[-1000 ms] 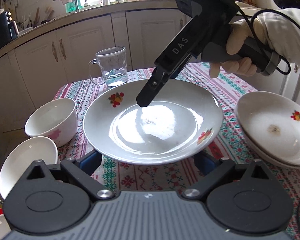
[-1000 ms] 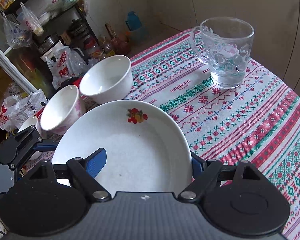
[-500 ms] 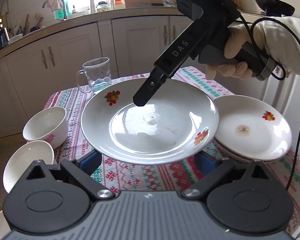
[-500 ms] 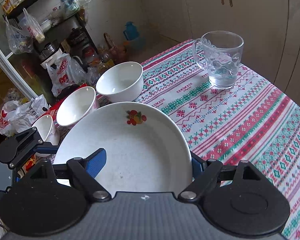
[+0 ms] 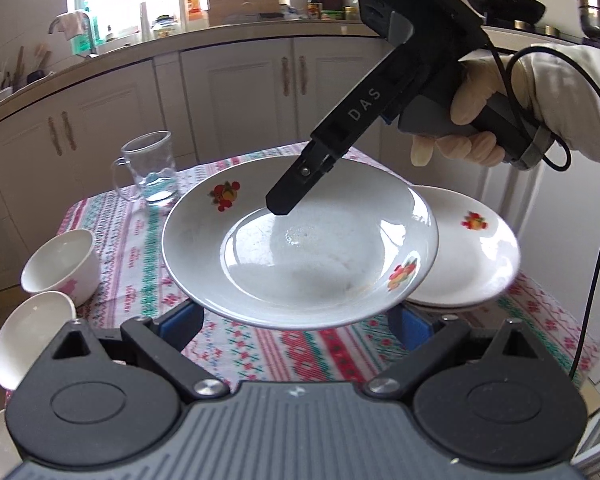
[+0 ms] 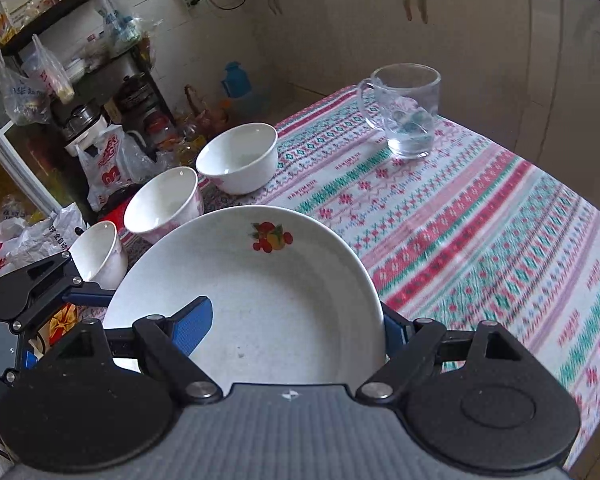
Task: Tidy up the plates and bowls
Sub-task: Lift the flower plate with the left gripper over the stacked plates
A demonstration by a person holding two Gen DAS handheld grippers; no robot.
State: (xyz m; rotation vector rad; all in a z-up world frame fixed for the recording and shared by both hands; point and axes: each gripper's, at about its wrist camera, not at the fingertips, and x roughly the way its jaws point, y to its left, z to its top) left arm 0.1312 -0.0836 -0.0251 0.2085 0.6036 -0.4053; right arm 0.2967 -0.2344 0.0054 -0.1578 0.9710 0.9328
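Note:
A white deep plate [image 5: 300, 248] with fruit prints hangs above the tablecloth. My right gripper [image 6: 292, 320] is shut on its rim, one blue pad [image 6: 192, 324] inside the plate and the other finger outside the rim. In the left wrist view that finger [image 5: 278, 208] touches the plate's inner slope. My left gripper [image 5: 296, 312] stands wide open with both fingers under the plate's near edge, tips hidden. A stack of matching plates [image 5: 472, 248] lies at the right, partly behind the held plate. Three white bowls [image 6: 236, 156] [image 6: 160, 204] [image 6: 96, 252] line the table's left edge.
A glass mug [image 5: 152, 168] with a little water stands at the far left of the patterned tablecloth [image 6: 460, 220]. A gloved hand [image 5: 472, 120] holds the right gripper's handle, cable trailing. Kitchen cabinets lie beyond; bags and pots crowd the floor beside the bowls.
The plate has risen and travelled right with both grippers, and it now overlaps the edge of the plate stack. The mug and bowls have dropped back and to the left.

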